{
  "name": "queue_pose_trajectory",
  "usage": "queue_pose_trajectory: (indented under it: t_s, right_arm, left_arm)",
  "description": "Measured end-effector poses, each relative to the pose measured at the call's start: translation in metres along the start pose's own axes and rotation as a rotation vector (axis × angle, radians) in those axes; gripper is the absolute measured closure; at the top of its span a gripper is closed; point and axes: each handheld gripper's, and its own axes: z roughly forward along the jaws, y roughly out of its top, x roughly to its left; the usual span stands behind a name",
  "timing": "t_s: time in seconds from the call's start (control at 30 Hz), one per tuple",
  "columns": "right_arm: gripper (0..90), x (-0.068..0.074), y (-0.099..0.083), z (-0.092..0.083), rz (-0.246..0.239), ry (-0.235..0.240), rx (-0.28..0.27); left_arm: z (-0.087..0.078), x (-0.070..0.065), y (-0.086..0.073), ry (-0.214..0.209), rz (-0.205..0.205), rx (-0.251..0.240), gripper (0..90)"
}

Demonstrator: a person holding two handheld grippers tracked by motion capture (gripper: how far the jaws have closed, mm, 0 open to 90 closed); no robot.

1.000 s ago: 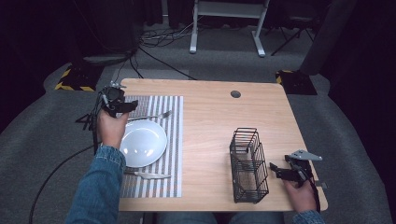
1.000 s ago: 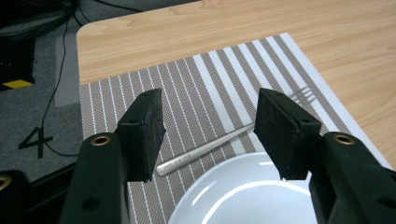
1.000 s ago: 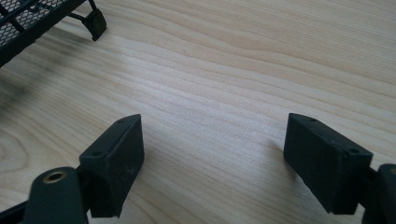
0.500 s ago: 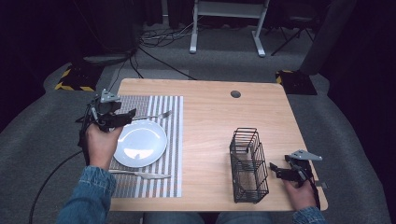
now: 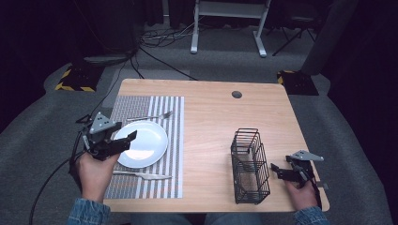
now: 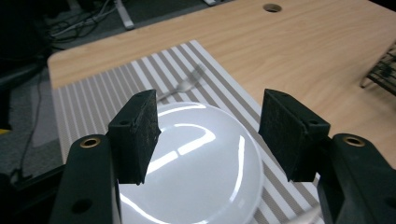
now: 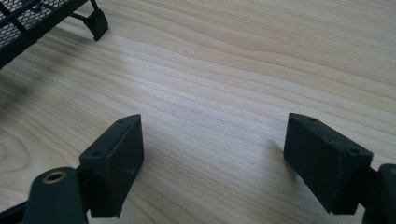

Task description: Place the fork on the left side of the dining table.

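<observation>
A white plate point(image 5: 146, 143) lies on a striped placemat point(image 5: 174, 140), with a fork point(image 5: 151, 116) beyond it and a knife point(image 5: 141, 175) on its near side. My left gripper point(image 5: 126, 140) hovers over the plate's left edge, pointing right. It is open, its jaws have just been opening, and nothing is between them. The left gripper view looks across the plate point(image 6: 201, 182) to the fork point(image 6: 187, 84), through the left gripper point(image 6: 208, 135). My right gripper point(image 5: 278, 171) rests open and empty near the table's right front corner, beside a black wire basket point(image 5: 251, 166). In the right gripper view, the right gripper point(image 7: 215, 158) frames bare wood.
The wooden table point(image 5: 211, 112) has a cable hole point(image 5: 237, 94) at the back. A basket foot point(image 7: 97, 21) stands ahead and left of the right gripper. Cables and a metal stand lie on the floor behind the table.
My left hand has drawn back from the fork at the mat's far left toward the near side, ending by the plate's left edge. The fork stays on the mat. The right hand has not moved.
</observation>
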Motion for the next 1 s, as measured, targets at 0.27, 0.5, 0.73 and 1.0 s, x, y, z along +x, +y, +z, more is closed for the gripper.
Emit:
queue_pose_trajectory:
  t_s: [0.27,0.5,0.73,1.0]
  right_arm:
    - [20.3,0.0,0.0,0.0,-0.001,0.001,0.0]
    - [20.3,0.0,0.0,0.0,-0.002,0.002,0.0]
    - [20.3,0.0,0.0,0.0,-0.002,0.002,0.0]
    - [20.3,0.0,0.0,0.0,-0.006,0.007,0.0]
  left_arm:
    - [-0.012,-0.028,-0.026,-0.043,0.015,0.006,36.8]
    - [-0.019,-0.047,-0.051,-0.082,0.017,-0.016,36.3]
    - [-0.009,-0.061,-0.073,-0.132,0.04,0.005,36.1]
    - [0.013,-0.079,-0.09,-0.161,0.093,0.066,35.9]
